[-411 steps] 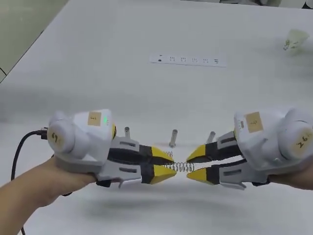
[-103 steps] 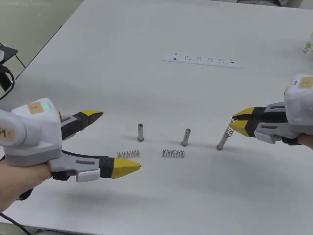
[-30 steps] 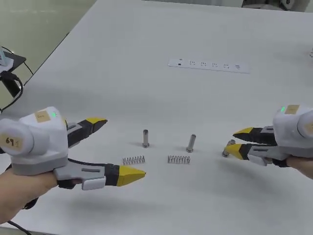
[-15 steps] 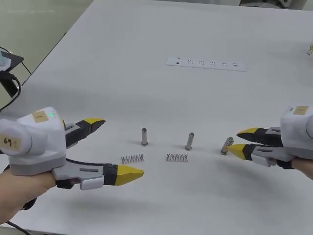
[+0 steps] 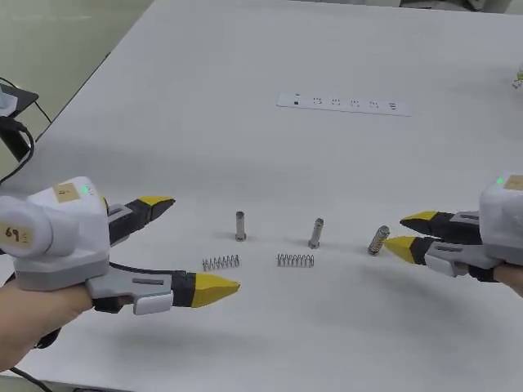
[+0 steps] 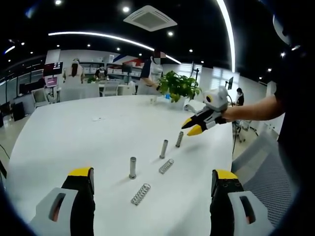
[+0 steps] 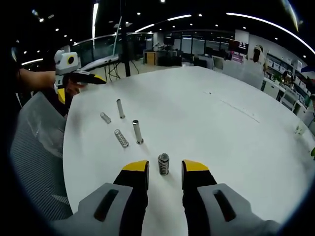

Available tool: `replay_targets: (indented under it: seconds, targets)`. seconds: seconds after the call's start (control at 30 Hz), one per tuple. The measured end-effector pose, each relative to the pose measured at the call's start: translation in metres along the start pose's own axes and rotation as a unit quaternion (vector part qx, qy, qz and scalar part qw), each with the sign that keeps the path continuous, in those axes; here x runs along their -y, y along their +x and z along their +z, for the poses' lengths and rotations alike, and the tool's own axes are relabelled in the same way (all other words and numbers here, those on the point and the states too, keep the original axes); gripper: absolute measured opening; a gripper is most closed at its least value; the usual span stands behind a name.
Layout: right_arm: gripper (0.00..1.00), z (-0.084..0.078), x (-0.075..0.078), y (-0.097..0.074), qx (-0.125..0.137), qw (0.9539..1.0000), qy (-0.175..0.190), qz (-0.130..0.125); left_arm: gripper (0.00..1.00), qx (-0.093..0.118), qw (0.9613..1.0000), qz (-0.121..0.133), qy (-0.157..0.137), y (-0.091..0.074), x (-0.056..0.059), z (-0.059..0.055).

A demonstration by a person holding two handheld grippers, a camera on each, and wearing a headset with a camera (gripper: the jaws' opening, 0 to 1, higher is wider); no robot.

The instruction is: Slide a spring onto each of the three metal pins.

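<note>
The spring [image 5: 377, 240], held between both grippers 13.7 s ago and pinched at the top of the tilted right-hand pin [image 7: 163, 157] 3.4 s ago, has been seated down over that pin. The right gripper [image 5: 399, 232] has been released and drawn back, jaws parted.

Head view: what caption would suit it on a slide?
One pin wears a spring; two springs lie beside bare pins.

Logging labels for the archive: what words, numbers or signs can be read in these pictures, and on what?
"69": side tag on the left tongs.
Too small to read: top sticker on the left tongs.
Too blurred to read: corner sticker on the right tongs.
Markings too small to read: power strip.
</note>
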State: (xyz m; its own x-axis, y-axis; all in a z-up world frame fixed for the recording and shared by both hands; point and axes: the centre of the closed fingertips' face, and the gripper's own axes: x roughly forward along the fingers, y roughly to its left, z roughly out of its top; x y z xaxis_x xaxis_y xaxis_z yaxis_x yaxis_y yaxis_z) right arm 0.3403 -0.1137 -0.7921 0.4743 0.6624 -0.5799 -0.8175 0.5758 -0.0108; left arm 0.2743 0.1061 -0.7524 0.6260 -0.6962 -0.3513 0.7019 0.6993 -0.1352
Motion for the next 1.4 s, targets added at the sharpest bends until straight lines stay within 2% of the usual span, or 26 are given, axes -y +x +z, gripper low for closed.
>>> replay_targets:
  seconds: [0.47, 1.0, 1.23, 1.4]
  targets:
    - [0.24, -0.004, -0.013, -0.012, 0.015, 0.9997, 0.020, 0.004, 0.96, -0.001, 1.0000, 0.001, -0.004, 0.000, 0.001, -0.003]
    - [0.24, -0.017, -0.029, -0.018, 0.020, 0.9986, 0.047, 0.009, 0.96, 0.000, 1.0000, 0.002, -0.009, -0.002, 0.000, -0.005]
    - [0.25, -0.022, -0.035, -0.020, 0.015, 0.9987, 0.045, 0.015, 0.96, -0.002, 0.9999, 0.002, -0.010, -0.003, 0.001, -0.007]
    - [0.25, -0.018, -0.042, -0.017, 0.012, 0.9991, 0.031, 0.025, 0.96, -0.005, 0.9999, 0.000, -0.009, -0.002, 0.001, -0.007]
